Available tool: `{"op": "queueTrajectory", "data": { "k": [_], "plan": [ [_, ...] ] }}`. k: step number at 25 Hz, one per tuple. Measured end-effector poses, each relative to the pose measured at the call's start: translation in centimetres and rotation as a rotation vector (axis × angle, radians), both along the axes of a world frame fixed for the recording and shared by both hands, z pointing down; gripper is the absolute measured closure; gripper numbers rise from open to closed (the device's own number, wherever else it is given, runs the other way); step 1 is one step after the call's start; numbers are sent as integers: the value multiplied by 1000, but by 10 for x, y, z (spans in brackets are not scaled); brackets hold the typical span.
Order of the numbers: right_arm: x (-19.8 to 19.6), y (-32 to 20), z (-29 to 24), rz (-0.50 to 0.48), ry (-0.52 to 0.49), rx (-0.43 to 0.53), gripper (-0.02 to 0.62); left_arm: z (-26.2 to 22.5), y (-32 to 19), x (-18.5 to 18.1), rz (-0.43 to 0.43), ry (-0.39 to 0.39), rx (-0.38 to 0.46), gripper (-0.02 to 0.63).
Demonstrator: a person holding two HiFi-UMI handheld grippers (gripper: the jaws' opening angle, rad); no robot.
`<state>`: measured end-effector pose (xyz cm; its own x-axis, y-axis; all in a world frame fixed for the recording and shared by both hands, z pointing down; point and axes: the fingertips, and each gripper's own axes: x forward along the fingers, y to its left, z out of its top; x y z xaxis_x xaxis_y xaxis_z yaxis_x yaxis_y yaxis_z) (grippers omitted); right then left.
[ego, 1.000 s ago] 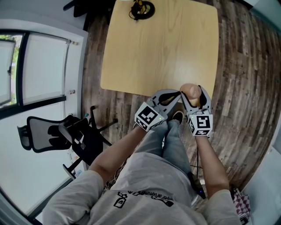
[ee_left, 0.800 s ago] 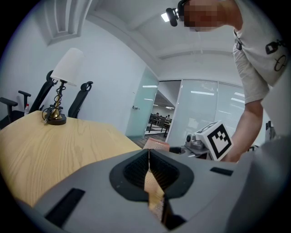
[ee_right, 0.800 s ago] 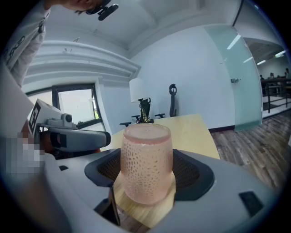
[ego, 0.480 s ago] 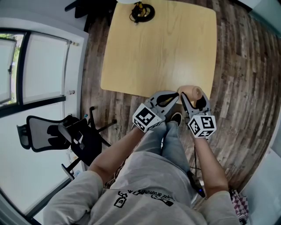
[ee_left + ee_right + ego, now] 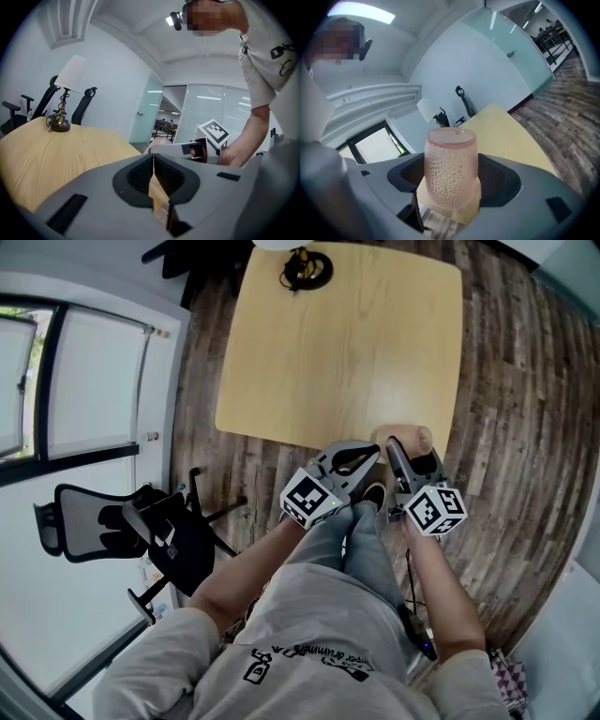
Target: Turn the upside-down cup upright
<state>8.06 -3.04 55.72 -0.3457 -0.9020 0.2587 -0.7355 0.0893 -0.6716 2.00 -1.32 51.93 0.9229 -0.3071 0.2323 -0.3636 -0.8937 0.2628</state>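
A pink dimpled cup (image 5: 451,166) sits between the pads of my right gripper (image 5: 452,180), which is shut on its sides. In the head view the cup (image 5: 405,439) hangs over the near right corner of the wooden table (image 5: 347,343), lying tilted in the right gripper (image 5: 409,450). Whether its rim faces up I cannot tell. My left gripper (image 5: 373,454) is just left of it with its jaws shut and nothing between them (image 5: 153,157). From the left gripper view the right gripper (image 5: 199,149) and a bit of the cup (image 5: 157,141) show close ahead.
A small lamp (image 5: 305,263) stands at the table's far edge, also seen as the lamp (image 5: 63,101) from the left gripper. A black office chair (image 5: 122,526) stands on the wood floor at left. The person's legs are below the grippers.
The right gripper has rolled about its own axis with the cup in it, so its marker cube now shows a different tilt. The left gripper has stayed still.
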Motion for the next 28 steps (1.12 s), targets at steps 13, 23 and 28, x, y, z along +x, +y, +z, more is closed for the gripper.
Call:
{"op": "queueTrajectory", "data": {
  "k": [13,23,28],
  "plan": [
    [6,-3,-5,94,-362,-29,259,-9,3,-5,-4,15,0,594],
    [8,-2,-9,120,-485,-16,259,-7,9,-6,6,15,-2,594],
    [5,-1,-14,121,-511,-11,259,-5,8,-6,9,6,-10,561]
  ]
}}
